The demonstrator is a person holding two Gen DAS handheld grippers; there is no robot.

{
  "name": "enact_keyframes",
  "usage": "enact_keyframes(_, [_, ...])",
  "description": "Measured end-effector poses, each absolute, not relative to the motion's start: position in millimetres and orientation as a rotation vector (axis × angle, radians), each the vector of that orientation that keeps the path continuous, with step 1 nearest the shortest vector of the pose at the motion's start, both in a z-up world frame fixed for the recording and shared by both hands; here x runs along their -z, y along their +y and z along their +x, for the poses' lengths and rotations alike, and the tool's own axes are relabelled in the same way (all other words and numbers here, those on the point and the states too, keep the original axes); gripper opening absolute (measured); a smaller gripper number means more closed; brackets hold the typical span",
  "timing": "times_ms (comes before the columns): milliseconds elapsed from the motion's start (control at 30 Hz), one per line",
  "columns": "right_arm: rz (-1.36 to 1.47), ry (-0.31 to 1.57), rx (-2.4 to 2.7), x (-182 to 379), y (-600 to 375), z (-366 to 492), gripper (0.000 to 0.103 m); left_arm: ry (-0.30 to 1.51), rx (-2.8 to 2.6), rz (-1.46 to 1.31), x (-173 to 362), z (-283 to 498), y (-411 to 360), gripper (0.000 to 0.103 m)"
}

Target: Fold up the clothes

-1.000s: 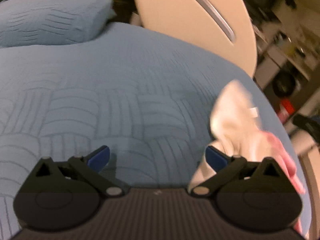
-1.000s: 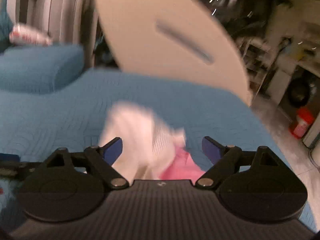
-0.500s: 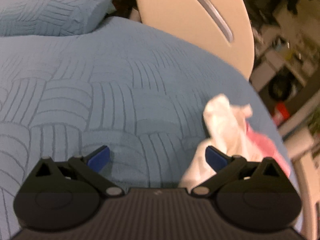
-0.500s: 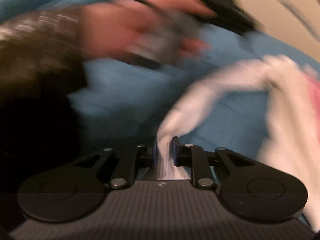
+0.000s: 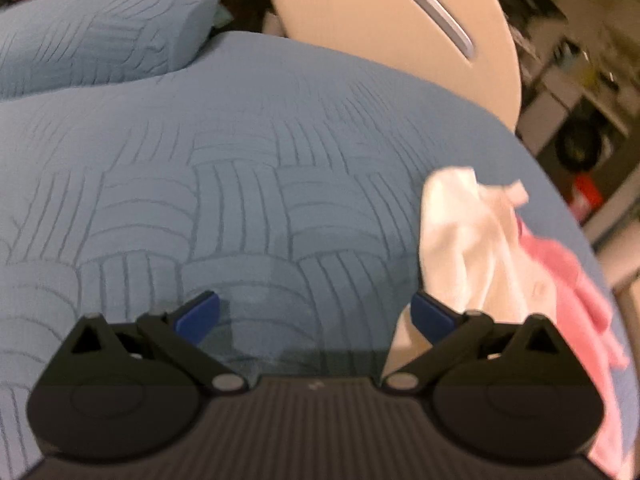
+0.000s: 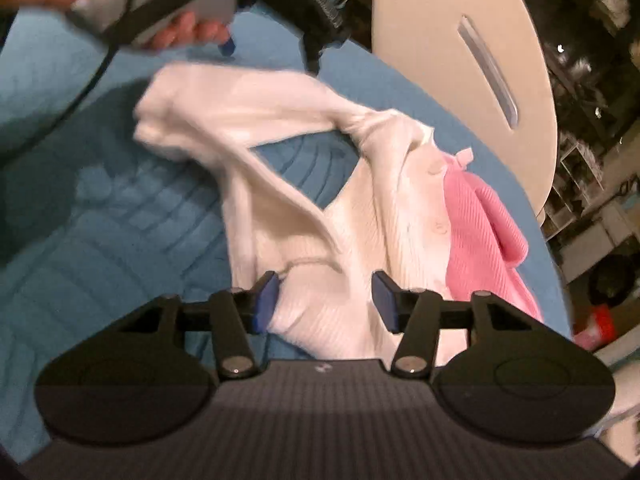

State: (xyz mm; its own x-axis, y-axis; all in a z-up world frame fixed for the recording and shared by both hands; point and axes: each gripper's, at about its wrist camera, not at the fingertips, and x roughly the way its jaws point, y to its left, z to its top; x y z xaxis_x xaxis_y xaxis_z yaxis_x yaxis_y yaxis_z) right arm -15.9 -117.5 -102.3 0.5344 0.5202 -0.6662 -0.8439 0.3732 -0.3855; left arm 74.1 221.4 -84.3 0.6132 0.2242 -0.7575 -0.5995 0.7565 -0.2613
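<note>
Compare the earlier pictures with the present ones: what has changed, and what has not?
The right gripper has dropped to the white top, and its jaws are closing with that fabric between them. The top has settled on the bedspread, against the pink garment. The left gripper stayed open, empty.

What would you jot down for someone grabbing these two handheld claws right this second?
Left claw: open and empty, over the blue bed.
Right claw: jaws closing, with the white garment between the pads.
Clothes: the white garment lies crumpled on the bed, against a pink garment near the bed's edge.
Done: nothing is folded yet.
Left: spread the white garment flat and fold it, then probably the pink one.
</note>
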Motion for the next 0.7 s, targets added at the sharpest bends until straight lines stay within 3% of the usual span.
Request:
enact_keyframes(200, [-0.546,0.556,-1.36,51.7,-123.8,-64.8,0.014,0.741,-0.513,-0.632,86.0,67.6,232.3,0.103])
enact_keyframes(367, [-0.474,0.692,-1.542,47.0,-132.5,-66.0,0.027,0.75,-0.506,-0.621,85.3,66.7,232.8,0.103])
enact_keyframes(433, [-0.418,0.69,-1.485,38.5,-136.2,-49.7,0.034,0.751,-0.507,-0.595,83.8,67.6,229.8,0.103])
enact_keyframes(467, [-0.345,0.673,-1.414,32.6,-141.4,-32.8,0.045,0.752,-0.505,-0.591,83.8,68.7,228.7,0.103])
enact_keyframes(500, [-0.262,0.646,-1.319,26.0,-151.6,-13.5,0.065,0.753,-0.502,-0.588,84.1,69.8,227.7,0.103])
enact_keyframes(567, [-0.177,0.595,-1.129,26.0,-158.6,24.9,0.087,0.766,-0.491,-0.581,86.7,73.6,225.2,0.103])
enact_keyframes(700, [-0.184,0.658,-0.714,42.9,-174.4,98.0,0.085,0.776,-0.452,-0.536,87.8,79.5,217.1,0.103])
